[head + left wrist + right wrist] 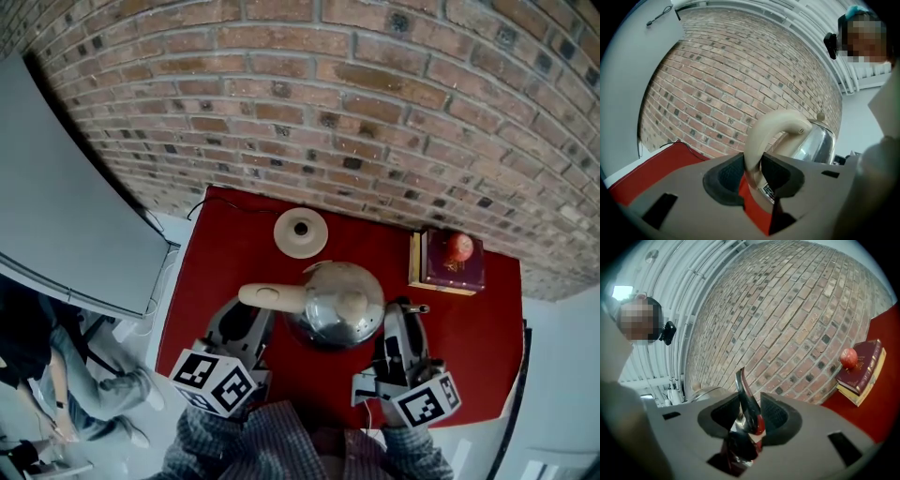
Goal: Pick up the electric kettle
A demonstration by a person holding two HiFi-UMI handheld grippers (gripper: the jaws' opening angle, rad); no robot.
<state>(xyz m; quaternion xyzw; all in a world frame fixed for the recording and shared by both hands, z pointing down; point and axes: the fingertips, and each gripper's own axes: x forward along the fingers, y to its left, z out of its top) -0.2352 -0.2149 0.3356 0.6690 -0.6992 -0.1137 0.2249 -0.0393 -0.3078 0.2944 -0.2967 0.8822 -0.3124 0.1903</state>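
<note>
The electric kettle is a round steel pot with a cream handle and a small spout. It hangs between my two grippers over the red table. My left gripper is shut on the cream handle, whose loop passes between the pads. My right gripper is shut on the dark steel spout, and the kettle's lid shows behind its left jaw. The kettle's round cream base sits apart on the table near the brick wall.
A maroon book with a red apple on it lies at the table's back right, also visible as the book in the right gripper view. The brick wall stands behind. A grey panel and a person are at the left.
</note>
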